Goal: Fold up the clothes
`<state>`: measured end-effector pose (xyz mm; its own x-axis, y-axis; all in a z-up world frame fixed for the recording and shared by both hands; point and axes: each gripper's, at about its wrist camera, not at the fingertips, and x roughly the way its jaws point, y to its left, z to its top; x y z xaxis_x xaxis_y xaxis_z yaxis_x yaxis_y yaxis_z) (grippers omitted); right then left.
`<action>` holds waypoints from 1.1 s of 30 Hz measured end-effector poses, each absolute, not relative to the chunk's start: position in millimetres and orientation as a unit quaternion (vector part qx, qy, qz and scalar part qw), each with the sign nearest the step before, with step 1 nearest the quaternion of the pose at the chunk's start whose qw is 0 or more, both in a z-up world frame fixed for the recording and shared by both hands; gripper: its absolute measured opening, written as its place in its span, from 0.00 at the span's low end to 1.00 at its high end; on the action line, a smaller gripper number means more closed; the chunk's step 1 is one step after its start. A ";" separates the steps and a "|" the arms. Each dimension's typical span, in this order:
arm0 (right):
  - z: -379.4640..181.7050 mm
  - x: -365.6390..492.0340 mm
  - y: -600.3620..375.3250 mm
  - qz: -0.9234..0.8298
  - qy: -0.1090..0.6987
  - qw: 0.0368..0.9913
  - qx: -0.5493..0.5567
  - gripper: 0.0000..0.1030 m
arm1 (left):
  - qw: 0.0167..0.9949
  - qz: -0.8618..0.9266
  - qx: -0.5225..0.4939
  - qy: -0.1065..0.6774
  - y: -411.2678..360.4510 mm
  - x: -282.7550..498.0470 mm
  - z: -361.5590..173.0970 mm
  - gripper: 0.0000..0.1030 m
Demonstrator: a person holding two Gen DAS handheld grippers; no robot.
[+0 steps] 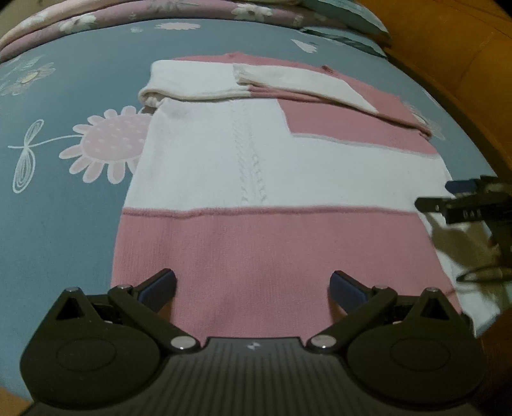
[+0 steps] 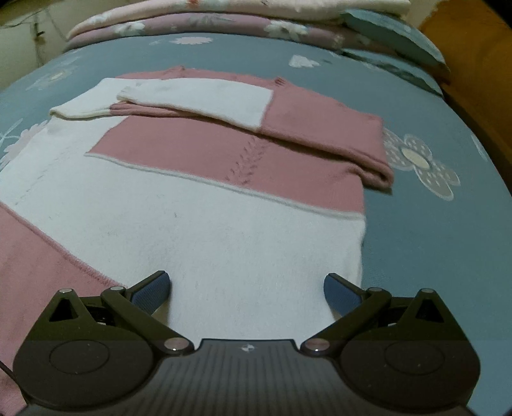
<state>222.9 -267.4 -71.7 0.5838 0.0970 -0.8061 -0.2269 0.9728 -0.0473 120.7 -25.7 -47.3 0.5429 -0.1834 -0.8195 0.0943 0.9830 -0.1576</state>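
A pink and white knitted sweater [image 1: 256, 166] lies flat on the bed, both sleeves folded across its chest. My left gripper [image 1: 252, 288] is open, hovering over the pink hem band near the bottom edge, nothing between its fingers. In the right wrist view the same sweater [image 2: 208, 224] fills the middle, its folded pink sleeve [image 2: 320, 134] lying across the upper part. My right gripper [image 2: 246, 291] is open over the white band near the sweater's right side. The right gripper [image 1: 454, 198] also shows at the right edge of the left wrist view.
The bed has a blue-grey sheet [image 1: 64, 208] with flower prints. Folded pink floral bedding [image 2: 192, 22] and a teal pillow [image 2: 393, 35] are stacked at the far end. An orange wooden surface [image 1: 464, 48] borders the bed on the right.
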 end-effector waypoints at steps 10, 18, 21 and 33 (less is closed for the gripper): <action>-58.0 146.6 -258.5 0.018 0.439 0.897 -0.045 1.00 | 0.886 -0.166 -0.002 0.433 -17.8 113.3 -41.4 0.99; -65.1 86.5 -248.2 -0.012 0.409 0.912 -0.012 1.00 | 0.892 -0.212 0.043 0.397 -31.2 98.7 -53.4 0.99; -74.0 71.1 -245.9 -0.016 0.397 0.917 -0.024 1.00 | 0.898 -0.206 0.068 0.384 -32.9 73.7 -59.9 0.99; -66.0 59.2 -205.0 0.058 0.334 0.939 -0.051 1.00 | 0.920 -0.191 0.076 0.335 -31.3 35.7 -60.8 0.99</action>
<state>59.2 -205.0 -66.0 0.7704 0.0746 -0.6332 -0.1421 0.9882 -0.0564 35.7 -31.3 -60.8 0.7031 -0.2999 -0.6448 0.4021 0.9155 0.0125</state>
